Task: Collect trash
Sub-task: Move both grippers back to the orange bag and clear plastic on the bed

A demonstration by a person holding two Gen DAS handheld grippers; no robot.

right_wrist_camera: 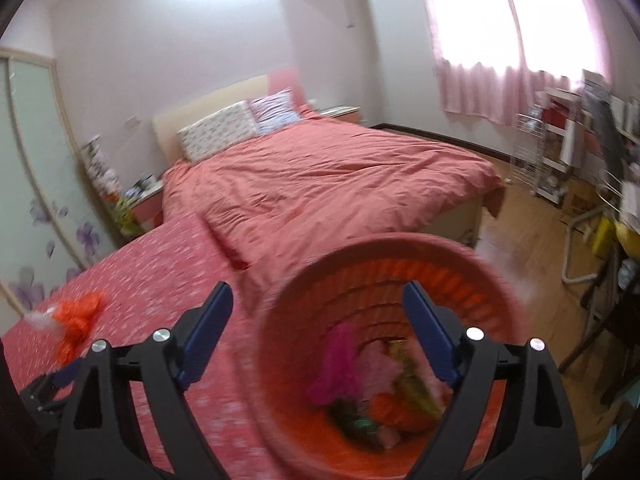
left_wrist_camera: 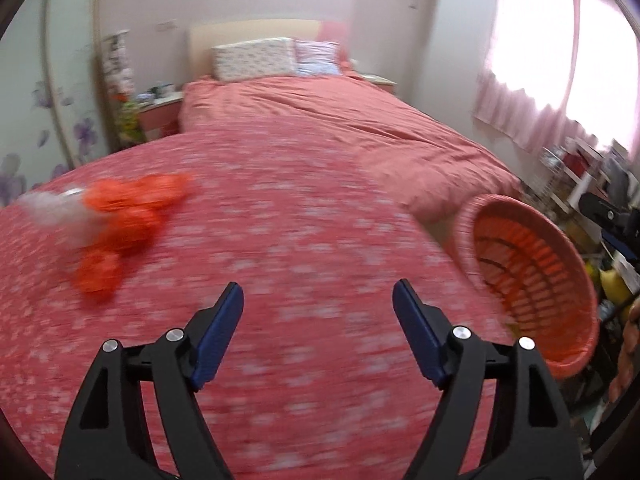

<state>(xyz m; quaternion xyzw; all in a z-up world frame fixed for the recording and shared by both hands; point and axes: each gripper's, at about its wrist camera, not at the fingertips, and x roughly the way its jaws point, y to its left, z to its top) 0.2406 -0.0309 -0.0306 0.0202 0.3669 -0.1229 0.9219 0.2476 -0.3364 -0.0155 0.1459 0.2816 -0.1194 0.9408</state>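
Observation:
A crumpled orange plastic bag (left_wrist_camera: 124, 224) lies on the red flowered bedspread (left_wrist_camera: 304, 240), with a scrap of clear plastic (left_wrist_camera: 52, 208) against its left side. My left gripper (left_wrist_camera: 318, 300) is open above the spread, right of and nearer than the bag, with nothing between its blue pads. An orange slatted basket (left_wrist_camera: 536, 280) stands tilted at the bed's right edge. In the right wrist view my right gripper (right_wrist_camera: 318, 300) is open over the basket's (right_wrist_camera: 384, 264) mouth and left rim, holding nothing. Pink, green and orange trash (right_wrist_camera: 360, 368) lies inside. The orange bag (right_wrist_camera: 78, 316) shows far left.
A salmon duvet (right_wrist_camera: 320, 184) and pillows (right_wrist_camera: 224, 132) cover the far half of the bed. A wardrobe with purple flowers (right_wrist_camera: 36, 184) and a nightstand (right_wrist_camera: 144, 204) stand left. Wood floor (right_wrist_camera: 532, 240), wire shelves (right_wrist_camera: 536, 160) and clutter lie right, under curtained windows.

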